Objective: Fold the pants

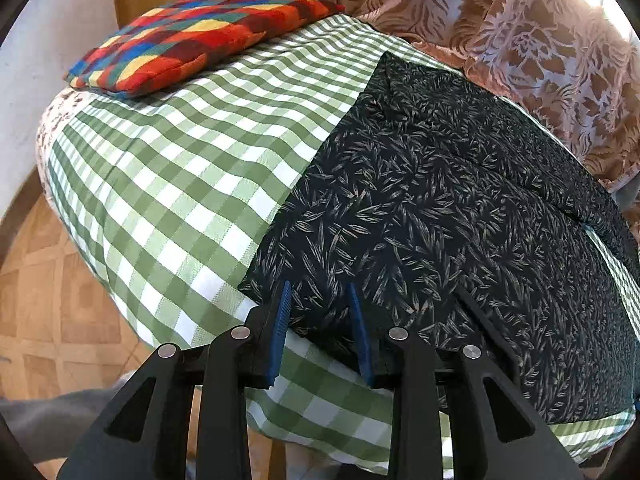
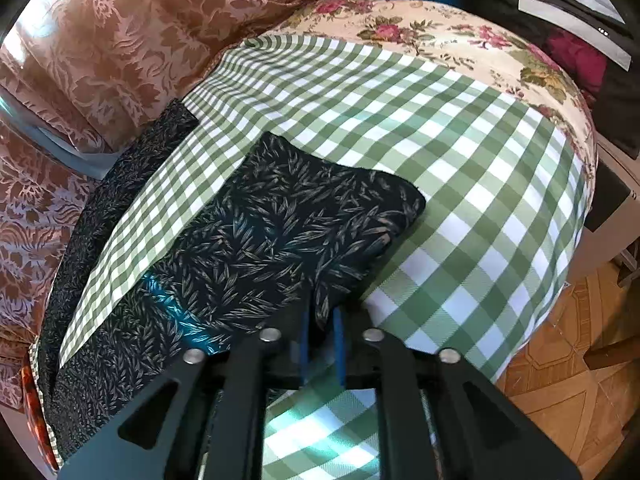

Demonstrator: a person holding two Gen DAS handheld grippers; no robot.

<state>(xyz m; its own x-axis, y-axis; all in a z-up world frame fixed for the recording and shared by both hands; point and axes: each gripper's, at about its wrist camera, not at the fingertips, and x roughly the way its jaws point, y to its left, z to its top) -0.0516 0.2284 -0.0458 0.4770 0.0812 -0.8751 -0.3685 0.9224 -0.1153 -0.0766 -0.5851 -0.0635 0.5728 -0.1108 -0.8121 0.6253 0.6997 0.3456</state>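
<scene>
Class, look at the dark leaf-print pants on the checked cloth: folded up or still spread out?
Still spread: the pants show two legs apart, checked cloth bare between them, and no folded stack in either view.

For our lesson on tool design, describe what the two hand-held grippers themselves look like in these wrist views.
Both look alike. The left gripper and right gripper are matte black, each with two angular linkage arms per side, triangular cut-outs and round silver pivot pins. Their fingers carry flat blue ribbed pads. No cables, markings or sleeves show.

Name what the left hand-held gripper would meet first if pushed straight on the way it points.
The dark leaf-print pants: their near edge already lies between the left hand-held gripper fingers, with the checked cloth beneath.
</scene>
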